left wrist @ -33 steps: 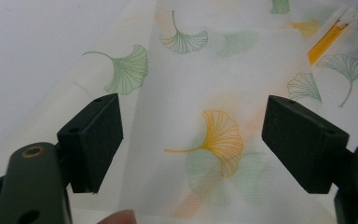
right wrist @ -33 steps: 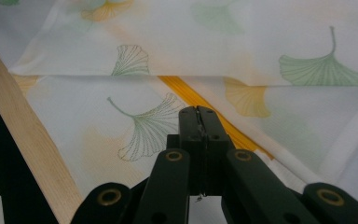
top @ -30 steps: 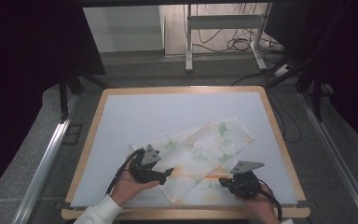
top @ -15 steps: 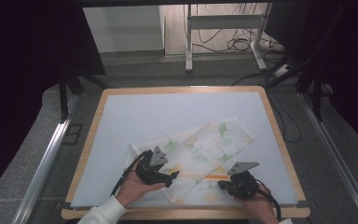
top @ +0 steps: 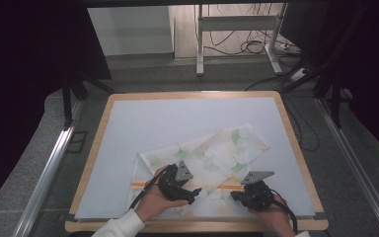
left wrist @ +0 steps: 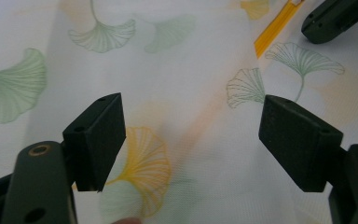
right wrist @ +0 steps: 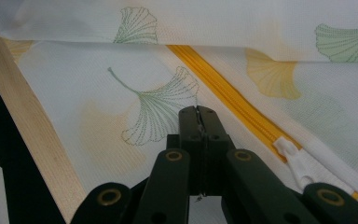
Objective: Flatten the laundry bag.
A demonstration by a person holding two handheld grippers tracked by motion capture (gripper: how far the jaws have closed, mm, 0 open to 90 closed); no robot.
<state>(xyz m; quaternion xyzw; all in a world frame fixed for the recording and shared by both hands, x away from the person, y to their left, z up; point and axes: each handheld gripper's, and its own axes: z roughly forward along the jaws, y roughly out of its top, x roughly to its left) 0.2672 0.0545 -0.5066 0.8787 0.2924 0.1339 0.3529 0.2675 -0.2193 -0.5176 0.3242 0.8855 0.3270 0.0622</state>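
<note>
High view: left claw (top: 193, 192) wide over leaf-print cloth (top: 227, 148), right claw (top: 235, 195) pinched on cloth.

The left tongs (top: 193, 193) have slid across the leaf-print cloth (top: 227, 148) toward three o'clock, nearer the right tongs (top: 234, 195), and now hang over its orange zip line (top: 217, 187), jaws spread wide.

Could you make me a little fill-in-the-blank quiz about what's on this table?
1. The cloth is printed with green and yellow ____.
2. The zipper on the cloth is ____ in colour.
3. The left gripper has its jaws ____.
4. The right gripper has its jaws ____.

Missing words: leaves; yellow; open; shut
</note>
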